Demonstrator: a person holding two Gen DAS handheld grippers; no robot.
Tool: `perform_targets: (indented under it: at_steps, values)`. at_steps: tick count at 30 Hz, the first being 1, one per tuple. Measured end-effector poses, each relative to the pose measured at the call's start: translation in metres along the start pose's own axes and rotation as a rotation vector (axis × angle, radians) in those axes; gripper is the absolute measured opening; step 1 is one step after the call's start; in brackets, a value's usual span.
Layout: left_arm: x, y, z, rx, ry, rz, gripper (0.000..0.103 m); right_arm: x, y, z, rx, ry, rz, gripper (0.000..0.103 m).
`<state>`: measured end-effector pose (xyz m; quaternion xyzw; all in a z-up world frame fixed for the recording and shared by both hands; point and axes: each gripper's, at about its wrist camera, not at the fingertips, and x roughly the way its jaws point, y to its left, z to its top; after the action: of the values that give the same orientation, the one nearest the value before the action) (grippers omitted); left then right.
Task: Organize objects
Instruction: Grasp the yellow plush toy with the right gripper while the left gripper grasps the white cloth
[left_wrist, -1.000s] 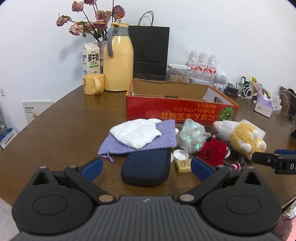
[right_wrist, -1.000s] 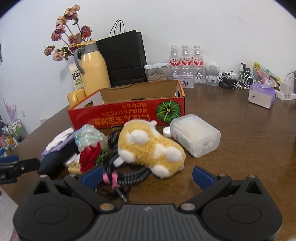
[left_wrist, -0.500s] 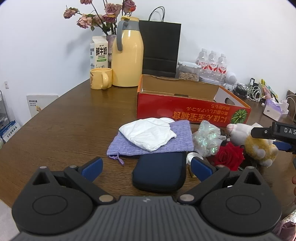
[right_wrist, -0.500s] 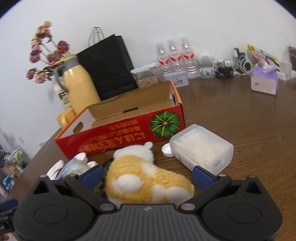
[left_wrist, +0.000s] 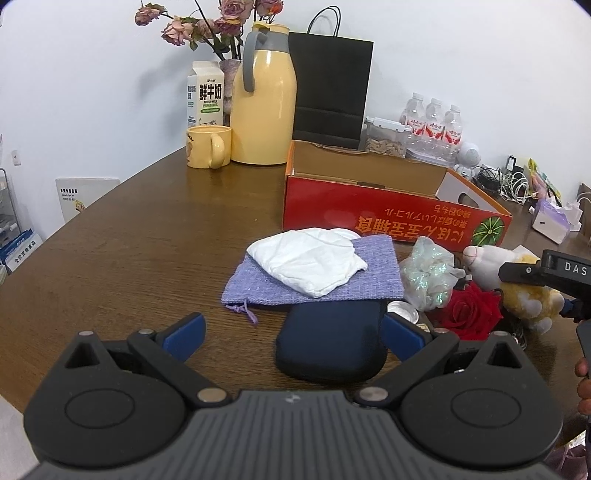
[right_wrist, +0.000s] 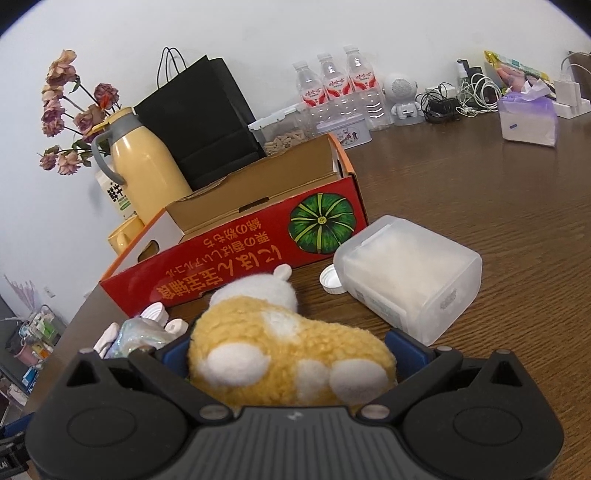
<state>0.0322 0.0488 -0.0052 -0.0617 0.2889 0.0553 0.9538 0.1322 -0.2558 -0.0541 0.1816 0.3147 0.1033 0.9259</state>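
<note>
A yellow and white plush toy (right_wrist: 291, 350) fills the space between my right gripper's (right_wrist: 291, 354) blue pads (right_wrist: 408, 349); the pads sit against its sides. It also shows in the left wrist view (left_wrist: 517, 280). My left gripper (left_wrist: 291, 332) is open and empty, low over a dark blue case (left_wrist: 332, 336). Beyond the case lie a purple pouch (left_wrist: 376, 273) with a white cloth (left_wrist: 310, 258) on it, an iridescent scrunchie (left_wrist: 430, 273) and a red rose (left_wrist: 471, 312). An open red cardboard box (left_wrist: 391, 218) stands behind them.
A translucent plastic container (right_wrist: 406, 280) and a white cap (right_wrist: 330, 279) lie right of the plush. A yellow thermos (left_wrist: 264, 99), mug (left_wrist: 207, 146), milk carton, black bag (left_wrist: 328, 85), water bottles (right_wrist: 334, 81) and a tissue pack (right_wrist: 526, 118) stand along the back.
My right gripper has moved forward and down over the plush, which now lies between its pads. My left gripper has drifted left and back a little.
</note>
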Motion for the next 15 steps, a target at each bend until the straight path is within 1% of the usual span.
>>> perform_targets:
  at_steps: [2,8,15]
  values:
    - [0.001,0.000,0.001,-0.002,0.000,0.000,0.103,0.000,-0.001,0.000,-0.008,-0.002,0.006,0.102]
    - [0.001,0.001,0.001,-0.002,-0.001,0.000,0.103,-0.004,0.001,-0.001,-0.049,-0.024,0.021,0.095]
    - [0.010,0.005,0.015,-0.016,-0.002,0.008,0.103,-0.012,0.004,-0.002,-0.099,-0.060,0.030,0.092]
